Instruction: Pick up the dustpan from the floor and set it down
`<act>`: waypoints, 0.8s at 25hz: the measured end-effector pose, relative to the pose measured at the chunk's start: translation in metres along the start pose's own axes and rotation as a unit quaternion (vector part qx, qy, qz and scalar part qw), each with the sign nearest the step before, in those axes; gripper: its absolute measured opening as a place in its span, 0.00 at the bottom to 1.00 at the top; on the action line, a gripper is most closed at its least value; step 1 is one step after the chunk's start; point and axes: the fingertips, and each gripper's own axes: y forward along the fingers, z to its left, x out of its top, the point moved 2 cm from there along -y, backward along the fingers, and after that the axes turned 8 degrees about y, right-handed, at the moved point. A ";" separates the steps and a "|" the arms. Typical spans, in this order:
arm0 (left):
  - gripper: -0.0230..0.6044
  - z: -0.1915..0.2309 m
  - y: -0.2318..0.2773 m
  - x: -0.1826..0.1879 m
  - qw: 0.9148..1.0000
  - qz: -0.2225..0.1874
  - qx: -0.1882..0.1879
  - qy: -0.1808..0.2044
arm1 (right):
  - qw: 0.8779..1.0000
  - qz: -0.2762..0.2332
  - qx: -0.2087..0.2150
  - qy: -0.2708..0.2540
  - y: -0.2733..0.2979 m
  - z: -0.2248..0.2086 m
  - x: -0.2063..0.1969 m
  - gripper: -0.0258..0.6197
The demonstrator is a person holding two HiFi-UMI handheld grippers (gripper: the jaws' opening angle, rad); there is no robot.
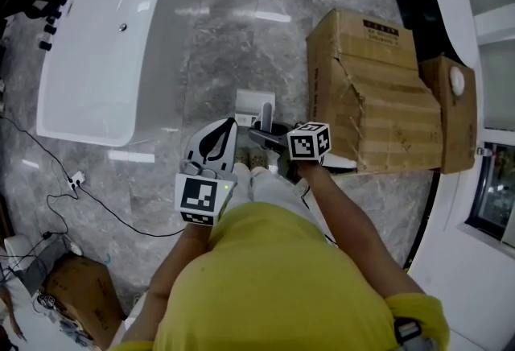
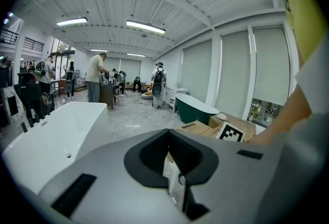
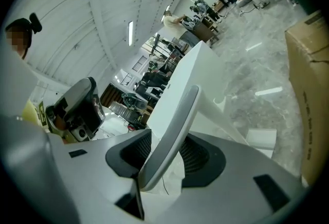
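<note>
Close against the person [image 1: 273,277], the right gripper [image 3: 154,179] has its jaws pinched on the dustpan's handle [image 3: 172,133]. This is a pale grey bar that passes through the jaws' hollow and runs up and away from them, leaning a little to one side in the right gripper view. The dustpan's long axis therefore runs from these jaws forward and down toward the floor [image 1: 233,11], with the handle at the jaws and the pan end out ahead of them.

Just to the left, the left gripper [image 2: 180,187] points much the same way. Its jaws are drawn together on nothing but their own white padding. It lies beside the handle, not on it, so the right hand is the one bearing the load.

Past both grippers, the dustpan [image 1: 255,104] shows in the head view as a white boxy pan at the handle's far end, in front of the person. I cannot tell whether it touches the floor or hangs just over it. Farther out, a white bathtub [image 1: 105,59] lies to its left and a torn cardboard box [image 1: 370,92] to its right, and the pan is between the two, apart from both.

Setting it down, I judge, calls for lowering the right gripper along the handle's line until the pan rests flat, then parting the jaws; a leaning handle could let it tip toward the box
</note>
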 end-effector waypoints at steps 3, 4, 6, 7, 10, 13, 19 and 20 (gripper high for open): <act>0.04 -0.002 -0.001 0.001 1.000 -0.004 -0.003 0.000 | 0.999 0.010 -0.028 0.019 -0.004 0.000 -0.004 0.39; 0.04 -0.004 -0.001 0.002 1.000 -0.006 -0.005 0.000 | 0.999 0.014 -0.038 0.027 -0.007 0.001 -0.004 0.46; 0.04 -0.006 -0.001 0.003 1.000 -0.009 -0.010 0.002 | 0.997 0.016 -0.063 0.037 -0.014 0.002 -0.004 0.51; 0.04 -0.007 -0.001 0.003 1.000 -0.011 -0.012 0.003 | 0.996 0.012 -0.077 0.039 -0.018 0.002 -0.004 0.53; 0.04 -0.012 -0.003 0.006 1.000 -0.017 -0.017 0.004 | 0.993 -0.018 -0.113 0.027 -0.036 0.007 0.000 0.56; 0.04 -0.017 -0.003 0.011 0.999 -0.025 -0.021 0.010 | 0.983 -0.078 -0.164 -0.020 -0.063 0.013 0.017 0.48; 0.04 -0.017 -0.004 0.031 0.998 -0.051 -0.013 0.019 | 0.926 -0.225 -0.233 -0.193 -0.120 0.074 0.072 0.06; 0.04 -0.017 -0.005 0.035 0.998 -0.057 -0.011 0.022 | 0.913 -0.244 -0.240 -0.222 -0.127 0.088 0.079 0.06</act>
